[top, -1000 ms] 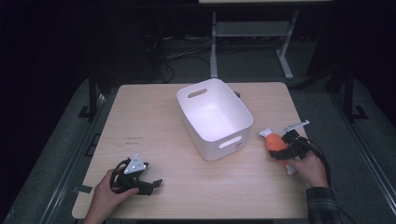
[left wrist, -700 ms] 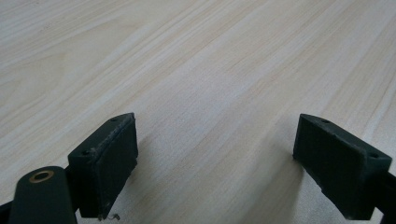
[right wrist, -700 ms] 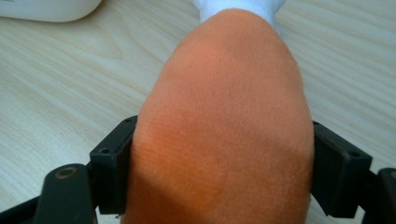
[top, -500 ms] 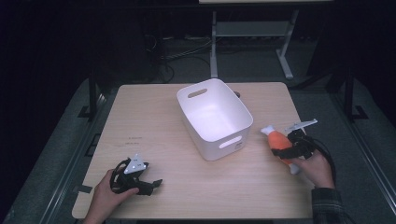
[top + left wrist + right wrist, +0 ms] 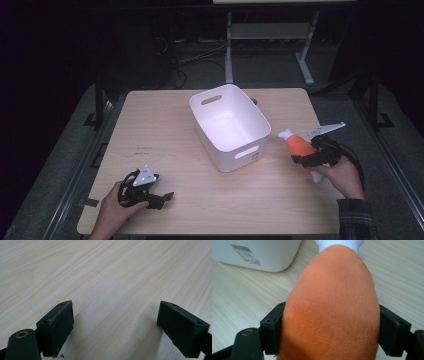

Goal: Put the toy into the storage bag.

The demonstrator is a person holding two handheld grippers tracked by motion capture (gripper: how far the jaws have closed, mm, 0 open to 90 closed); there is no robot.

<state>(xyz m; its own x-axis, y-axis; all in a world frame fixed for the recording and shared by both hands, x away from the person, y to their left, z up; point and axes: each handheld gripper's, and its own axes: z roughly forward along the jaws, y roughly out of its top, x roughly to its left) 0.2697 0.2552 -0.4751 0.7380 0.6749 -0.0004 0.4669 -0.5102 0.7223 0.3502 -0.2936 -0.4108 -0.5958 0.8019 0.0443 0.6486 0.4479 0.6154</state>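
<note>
An orange plush toy [image 5: 299, 145] with a white tip hangs just above the table's right side, right of the white bin [image 5: 229, 125]. My right gripper [image 5: 307, 156] is shut on it; in the right gripper view both pads press into the orange plush toy [image 5: 332, 305], with the bin's labelled wall [image 5: 254, 253] behind it. My left gripper [image 5: 161, 199] rests on the table near the front left, open. In the left gripper view its pads [image 5: 57, 325] stand wide apart over bare wood.
The wooden table [image 5: 165, 125] has dark floor on every side. Behind it stands a grey metal frame [image 5: 270, 35] with cables on the floor. The bin sits tilted near the table's middle, open side up, with nothing seen inside.
My right gripper has lifted the orange plush toy off the table and a little to the right. The left gripper has stayed put.
</note>
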